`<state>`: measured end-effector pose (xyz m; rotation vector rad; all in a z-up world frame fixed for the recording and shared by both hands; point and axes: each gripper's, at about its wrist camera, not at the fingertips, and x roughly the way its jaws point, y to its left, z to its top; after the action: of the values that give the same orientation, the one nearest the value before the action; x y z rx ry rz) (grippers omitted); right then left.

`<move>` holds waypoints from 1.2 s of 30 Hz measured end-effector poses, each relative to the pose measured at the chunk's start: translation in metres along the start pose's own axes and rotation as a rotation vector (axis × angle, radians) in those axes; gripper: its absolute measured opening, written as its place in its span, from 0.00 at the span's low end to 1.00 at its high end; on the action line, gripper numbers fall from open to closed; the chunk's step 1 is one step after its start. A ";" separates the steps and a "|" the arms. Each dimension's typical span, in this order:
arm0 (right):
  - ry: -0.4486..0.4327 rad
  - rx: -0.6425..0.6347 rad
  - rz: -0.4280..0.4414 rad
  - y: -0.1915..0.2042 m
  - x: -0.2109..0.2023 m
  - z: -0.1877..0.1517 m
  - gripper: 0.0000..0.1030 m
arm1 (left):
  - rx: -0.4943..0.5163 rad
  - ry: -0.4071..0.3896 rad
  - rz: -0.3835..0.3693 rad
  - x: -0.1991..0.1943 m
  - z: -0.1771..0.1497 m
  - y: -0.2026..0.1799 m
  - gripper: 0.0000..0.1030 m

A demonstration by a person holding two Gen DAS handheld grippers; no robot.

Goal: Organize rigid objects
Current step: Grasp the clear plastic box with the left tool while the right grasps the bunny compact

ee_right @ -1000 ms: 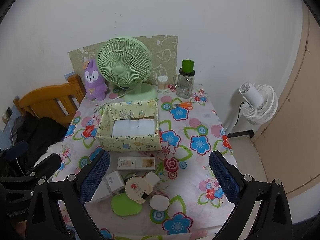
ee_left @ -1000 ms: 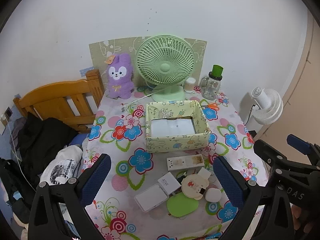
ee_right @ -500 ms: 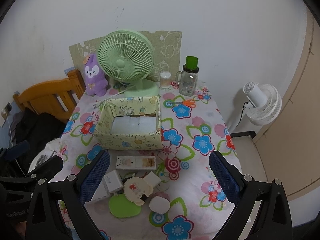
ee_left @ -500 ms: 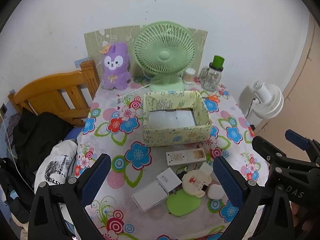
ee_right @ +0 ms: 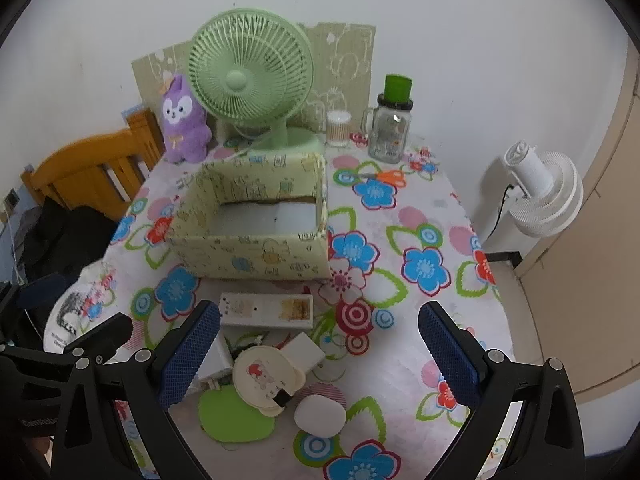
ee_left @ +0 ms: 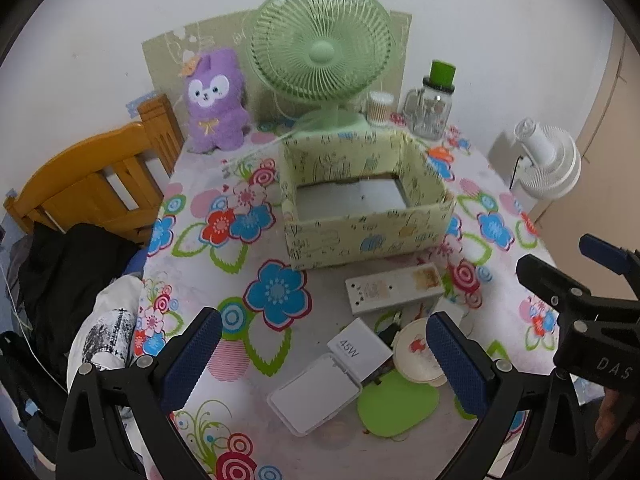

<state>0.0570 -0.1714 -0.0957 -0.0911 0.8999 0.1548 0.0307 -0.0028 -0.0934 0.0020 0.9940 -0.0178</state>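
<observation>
A yellow patterned open box (ee_left: 360, 236) (ee_right: 256, 256) stands mid-table. In front of it lie a white power strip (ee_left: 394, 288) (ee_right: 266, 310), a white 45W charger (ee_left: 358, 354), a flat white case (ee_left: 316, 398), a green oval pad (ee_left: 396, 406) (ee_right: 236, 418), a round cream compact (ee_right: 266, 378) (ee_left: 416, 356), a small white cube (ee_right: 306, 354) and a white oval object (ee_right: 320, 416). My left gripper (ee_left: 320, 364) is open and empty above these items. My right gripper (ee_right: 318, 360) is open and empty above them too.
At the back stand a green fan (ee_left: 320, 48), a purple plush (ee_left: 216, 100), a cotton-swab jar (ee_right: 338, 128), a glass jar with green lid (ee_right: 392, 124) and orange scissors (ee_right: 388, 176). A wooden chair (ee_left: 92, 184) is left, a white floor fan (ee_right: 540, 196) right.
Both grippers have moved forward and lower toward the table; the box and small items look larger. Both stay open. Nothing on the table has moved.
</observation>
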 end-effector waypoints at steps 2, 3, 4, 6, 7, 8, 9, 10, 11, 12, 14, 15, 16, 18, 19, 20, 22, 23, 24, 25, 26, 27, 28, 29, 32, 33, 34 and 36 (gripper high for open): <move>0.012 0.001 0.000 0.000 0.008 -0.003 0.98 | -0.002 0.016 -0.003 0.009 -0.003 0.001 1.00; 0.016 0.002 0.000 0.000 0.011 -0.005 0.98 | -0.003 0.024 -0.006 0.014 -0.005 0.001 1.00; 0.022 0.003 0.001 0.000 0.014 -0.007 0.98 | -0.003 0.028 -0.009 0.016 -0.007 0.002 1.00; 0.034 0.003 0.002 0.000 0.021 -0.011 0.98 | 0.000 0.041 -0.012 0.023 -0.011 0.003 1.00; 0.042 0.003 0.002 0.001 0.025 -0.013 0.98 | 0.003 0.046 -0.012 0.026 -0.012 0.003 1.00; 0.048 0.002 0.001 0.001 0.028 -0.015 0.98 | 0.006 0.056 -0.010 0.030 -0.015 0.004 1.00; 0.053 0.001 0.000 0.002 0.031 -0.016 0.98 | 0.007 0.067 -0.008 0.034 -0.018 0.004 1.00; 0.058 0.000 0.001 0.002 0.034 -0.019 0.98 | 0.007 0.075 -0.008 0.037 -0.019 0.005 1.00; 0.064 -0.002 0.001 0.003 0.038 -0.020 0.98 | 0.004 0.087 -0.010 0.041 -0.022 0.006 1.00; 0.070 -0.003 0.000 0.004 0.041 -0.022 0.98 | 0.003 0.094 -0.012 0.043 -0.024 0.007 1.00; 0.081 -0.006 0.002 0.005 0.047 -0.026 0.98 | -0.004 0.109 -0.017 0.050 -0.029 0.009 1.00; 0.087 -0.007 0.002 0.006 0.050 -0.028 0.98 | -0.006 0.117 -0.017 0.054 -0.031 0.010 1.00; 0.093 -0.008 0.003 0.007 0.053 -0.029 0.98 | -0.006 0.123 -0.016 0.056 -0.033 0.010 1.00; 0.107 -0.010 0.005 0.009 0.058 -0.032 0.98 | -0.006 0.143 -0.014 0.064 -0.038 0.011 1.00; 0.111 -0.011 0.006 0.010 0.060 -0.034 0.98 | -0.006 0.152 -0.015 0.067 -0.040 0.011 1.00; 0.115 -0.011 0.006 0.012 0.063 -0.036 0.98 | -0.007 0.159 -0.017 0.070 -0.042 0.011 1.00; 0.124 -0.011 0.011 0.013 0.068 -0.038 0.98 | -0.008 0.170 -0.021 0.074 -0.045 0.012 1.00; 0.129 -0.012 0.013 0.015 0.071 -0.039 0.98 | -0.005 0.176 -0.022 0.077 -0.047 0.011 1.00; 0.134 -0.012 0.015 0.016 0.073 -0.040 0.98 | 0.000 0.181 -0.020 0.080 -0.050 0.011 1.00; 0.137 -0.013 0.017 0.017 0.076 -0.042 0.98 | 0.005 0.185 -0.018 0.083 -0.051 0.011 1.00; 0.142 -0.016 0.018 0.019 0.077 -0.043 0.98 | 0.010 0.190 -0.015 0.086 -0.053 0.011 1.00; 0.146 -0.019 0.019 0.020 0.080 -0.044 0.98 | 0.013 0.193 -0.014 0.088 -0.054 0.011 1.00; 0.149 -0.022 0.019 0.021 0.082 -0.045 0.98 | 0.016 0.199 -0.012 0.091 -0.056 0.012 1.00; 0.153 -0.023 0.020 0.022 0.083 -0.047 0.98 | 0.017 0.203 -0.011 0.093 -0.057 0.013 1.00; 0.172 -0.025 0.027 0.026 0.089 -0.050 0.98 | 0.027 0.224 -0.011 0.099 -0.061 0.015 1.00; 0.177 -0.025 0.029 0.027 0.091 -0.052 0.98 | 0.032 0.229 -0.011 0.100 -0.063 0.016 1.00; 0.183 -0.025 0.030 0.028 0.092 -0.053 0.98 | 0.038 0.234 -0.011 0.102 -0.065 0.016 1.00; 0.196 -0.025 0.033 0.031 0.096 -0.057 0.98 | 0.054 0.244 -0.016 0.104 -0.068 0.016 1.00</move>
<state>0.0668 -0.1398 -0.2068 -0.1159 1.0957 0.1904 0.0302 0.0124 -0.2175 0.0473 1.2372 -0.0599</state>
